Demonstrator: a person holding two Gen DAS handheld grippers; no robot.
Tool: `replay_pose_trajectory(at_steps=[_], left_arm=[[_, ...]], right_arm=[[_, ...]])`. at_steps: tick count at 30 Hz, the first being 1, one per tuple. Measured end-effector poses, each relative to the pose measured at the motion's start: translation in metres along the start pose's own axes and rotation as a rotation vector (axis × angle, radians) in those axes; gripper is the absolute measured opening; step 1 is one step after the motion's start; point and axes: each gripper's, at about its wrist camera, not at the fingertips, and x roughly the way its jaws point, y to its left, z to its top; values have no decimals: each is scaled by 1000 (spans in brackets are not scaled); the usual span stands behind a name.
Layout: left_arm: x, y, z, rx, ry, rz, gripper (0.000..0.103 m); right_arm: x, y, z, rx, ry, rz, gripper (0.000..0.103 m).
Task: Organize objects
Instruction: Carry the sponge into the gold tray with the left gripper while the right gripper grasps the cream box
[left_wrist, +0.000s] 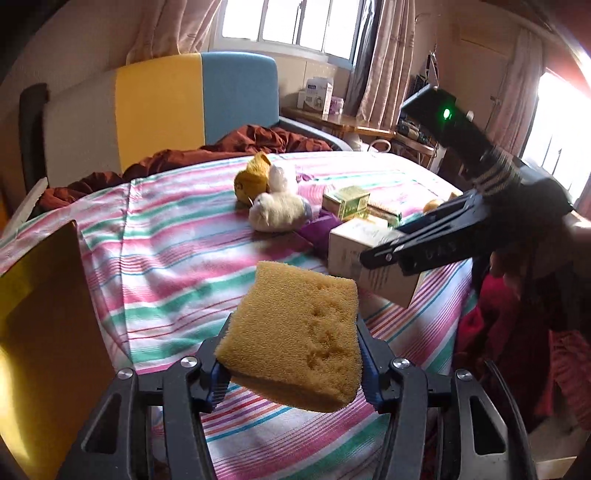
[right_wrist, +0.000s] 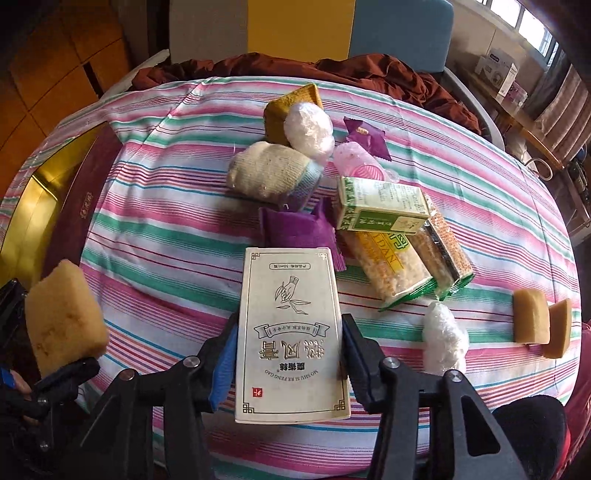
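Observation:
My left gripper (left_wrist: 293, 365) is shut on a yellow sponge (left_wrist: 295, 336) and holds it above the striped bed sheet (left_wrist: 177, 258); the sponge also shows at the left of the right wrist view (right_wrist: 62, 314). My right gripper (right_wrist: 290, 354) is shut on a white box with gold print (right_wrist: 291, 332), held above the sheet; it shows in the left wrist view (left_wrist: 380, 258) at the right. A pile lies mid-bed: a white glove bundle (right_wrist: 269, 171), a white plastic ball (right_wrist: 308, 131), a green box (right_wrist: 380, 208), snack packs (right_wrist: 402, 262) and purple wrappers (right_wrist: 295, 229).
A dark red and gold box (right_wrist: 74, 199) lies at the bed's left edge. Two tan sponge pieces (right_wrist: 532, 321) and a white plastic wad (right_wrist: 443, 338) lie at the right. A rust blanket (left_wrist: 229, 144) and a yellow and blue headboard (left_wrist: 192, 99) are at the far end.

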Motion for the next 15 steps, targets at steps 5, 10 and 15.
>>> replay_pose_trajectory(at_steps=[5,10,15], left_arm=[[-25,12,9,-46,-51,18,58],[-62,50,12,-143,-100,108,58],[-96,113,-4,-266,-112,301,58]], right_arm=[[7,-1,-1,7,29,1,52],[10,1,-3,1,40,-14,52],[10,3,-4,-18,49,-23,52]])
